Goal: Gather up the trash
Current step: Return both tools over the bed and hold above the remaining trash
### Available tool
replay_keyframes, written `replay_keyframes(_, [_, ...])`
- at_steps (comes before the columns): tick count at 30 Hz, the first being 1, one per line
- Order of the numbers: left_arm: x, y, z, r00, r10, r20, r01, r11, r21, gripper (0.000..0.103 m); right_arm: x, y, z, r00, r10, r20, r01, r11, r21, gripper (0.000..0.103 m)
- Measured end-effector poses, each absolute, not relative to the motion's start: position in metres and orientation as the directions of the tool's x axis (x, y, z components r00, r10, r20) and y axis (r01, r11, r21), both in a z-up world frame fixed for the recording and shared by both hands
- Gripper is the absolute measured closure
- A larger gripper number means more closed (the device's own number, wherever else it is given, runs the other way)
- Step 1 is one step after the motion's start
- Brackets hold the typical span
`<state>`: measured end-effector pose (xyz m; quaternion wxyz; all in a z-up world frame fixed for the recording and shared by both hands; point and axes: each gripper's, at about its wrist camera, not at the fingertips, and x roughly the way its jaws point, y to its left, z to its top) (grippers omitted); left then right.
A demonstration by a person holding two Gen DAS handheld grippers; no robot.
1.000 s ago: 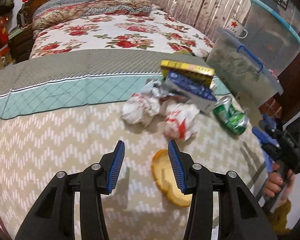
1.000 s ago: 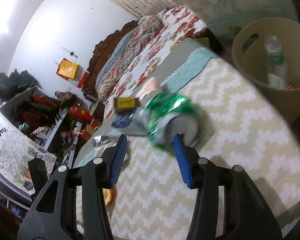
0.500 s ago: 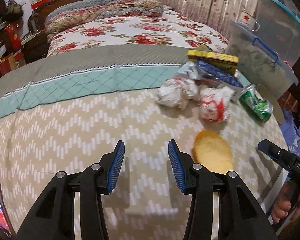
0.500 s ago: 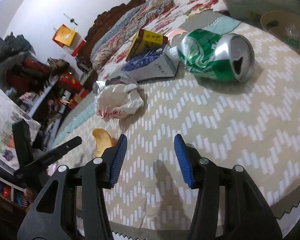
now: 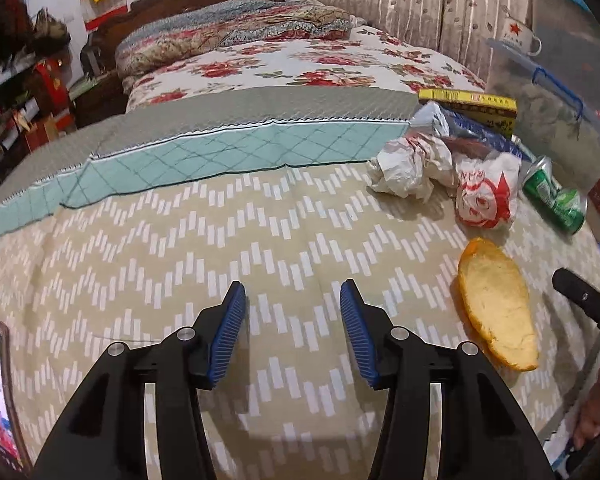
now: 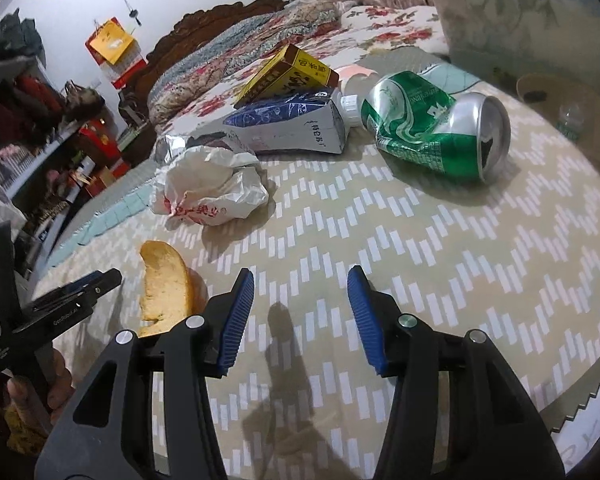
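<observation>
A beige blanket (image 5: pixel 188 248) is showing white zigzag dashes, with a teal quilted band (image 5: pixel 228 148) and a grey band (image 5: pixel 240 108) lying beyond it. A dented can (image 6: pixel 432 124) is gleaming green and silver beside a blue-and-white carton (image 6: pixel 296 124) and a yellow box (image 6: pixel 288 72). A crumpled white wrapper (image 6: pixel 212 192) is carrying red print. The peel (image 5: pixel 496 304) is showing orange rind and pale pith. The bedspread (image 5: pixel 300 68) is displaying red roses on cream.
</observation>
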<state>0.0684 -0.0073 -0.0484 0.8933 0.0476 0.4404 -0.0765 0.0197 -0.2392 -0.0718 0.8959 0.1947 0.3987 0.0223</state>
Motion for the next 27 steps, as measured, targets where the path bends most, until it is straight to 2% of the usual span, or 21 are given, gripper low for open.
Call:
replay_keyframes(8, [0.069,-0.018,-0.050,0.607,-0.062,-0.792,0.183,0.981,0.063,0.049,0.019,-0.229,-0.071,0.676,0.139,-0.723,0.123,0.947,0.296,0.051])
replay_keyframes(27, [0.077,-0.008,-0.053,0.595,-0.043,-0.802,0.141,0.989,0.052,0.031,0.014,-0.228,-0.071,0.680,0.138,-0.720,0.121,0.947,0.296,0.051])
